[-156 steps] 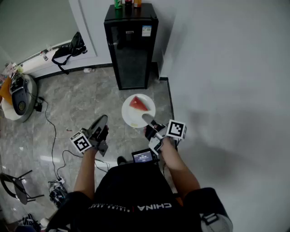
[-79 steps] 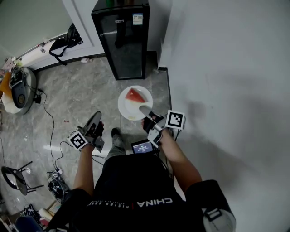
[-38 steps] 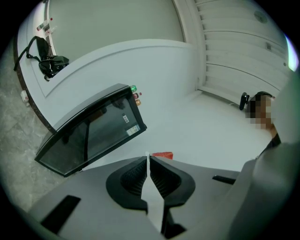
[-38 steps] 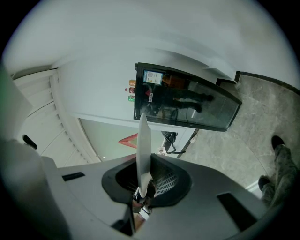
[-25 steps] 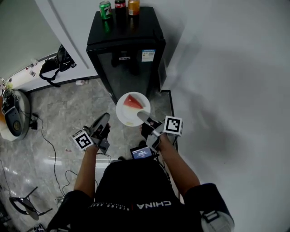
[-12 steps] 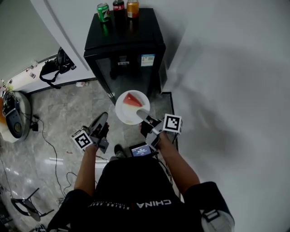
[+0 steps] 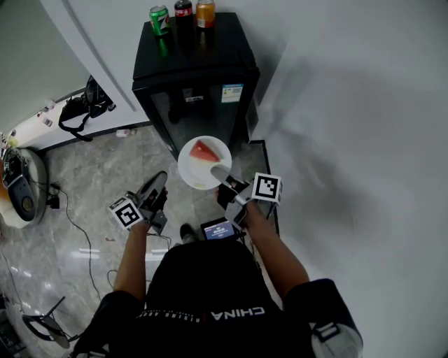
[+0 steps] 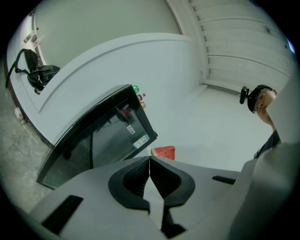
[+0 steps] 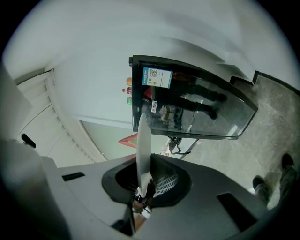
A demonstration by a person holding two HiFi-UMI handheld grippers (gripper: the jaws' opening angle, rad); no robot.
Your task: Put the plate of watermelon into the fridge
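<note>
The fridge (image 7: 199, 105) has a glossy black shell and a dark glass door that mirrors the room. The cans (image 7: 183, 10) on its top look like shiny metal. The plate (image 7: 194, 176) is smooth, white and faintly glossy. The floor (image 7: 91, 182) on the left is polished grey stone-look tile. The wall (image 7: 350, 105) on the right is matt white. The left gripper (image 8: 149, 161) and right gripper (image 9: 143, 178) have matt grey plastic shells. The left one's black pads (image 8: 136, 178) are finely ribbed.

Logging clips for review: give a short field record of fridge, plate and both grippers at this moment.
Fridge: black mini fridge, glass door closed
On top: three drink cans
Plate: white plate, held before the fridge door
Food: one watermelon slice on the plate
Right gripper: shut on the plate's rim
Left gripper: shut, empty
Stage: plate not yet inside
</note>
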